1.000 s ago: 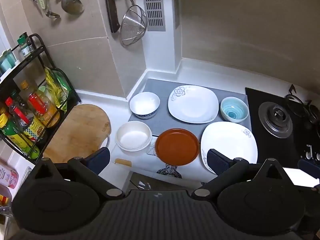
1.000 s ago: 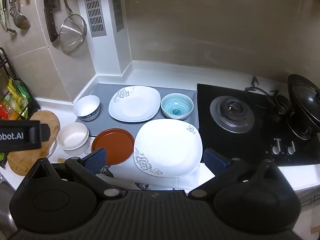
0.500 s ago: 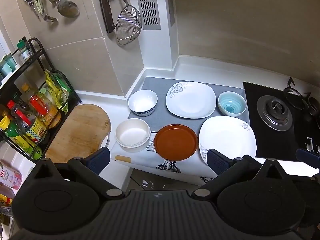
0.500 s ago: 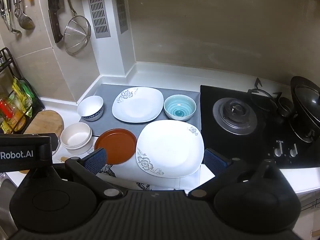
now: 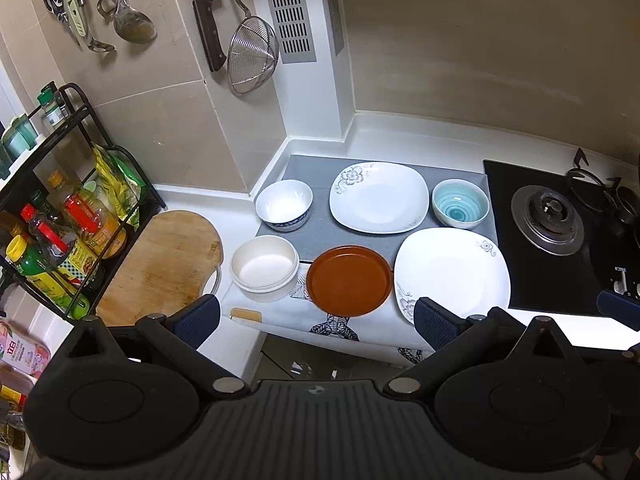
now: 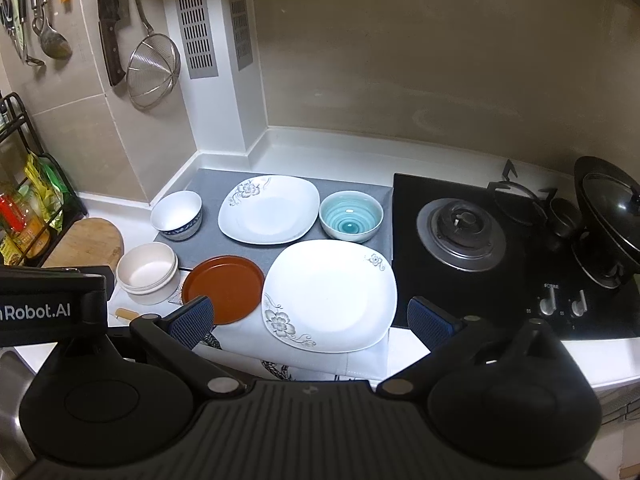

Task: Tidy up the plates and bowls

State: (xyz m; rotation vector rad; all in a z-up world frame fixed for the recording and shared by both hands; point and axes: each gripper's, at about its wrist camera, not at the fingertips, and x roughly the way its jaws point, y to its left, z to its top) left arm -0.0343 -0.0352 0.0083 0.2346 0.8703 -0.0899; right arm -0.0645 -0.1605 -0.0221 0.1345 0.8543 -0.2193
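Observation:
On the counter lie two white square flowered plates, one at the back (image 5: 379, 197) (image 6: 269, 209) and a larger one in front (image 5: 452, 274) (image 6: 330, 295). A brown round plate (image 5: 349, 280) (image 6: 223, 288) lies left of the large plate. A white bowl with blue rim pattern (image 5: 284, 205) (image 6: 177, 214), a cream bowl (image 5: 264, 268) (image 6: 147, 273) and a turquoise bowl (image 5: 460, 204) (image 6: 351, 216) stand around them. My left gripper (image 5: 316, 322) and my right gripper (image 6: 310, 322) are both open and empty, held above the counter's front edge.
A gas stove (image 6: 464, 236) with a lidded black pot (image 6: 608, 216) is on the right. A wooden cutting board (image 5: 160, 260) and a black rack of bottles (image 5: 60, 220) stand on the left. Utensils, a knife and a strainer (image 5: 252, 56) hang on the wall. A grey mat (image 5: 320, 236) lies under the back dishes.
Both grippers have pulled back and up a little, so the dishes sit slightly higher and smaller in view. Nothing on the counter has moved.

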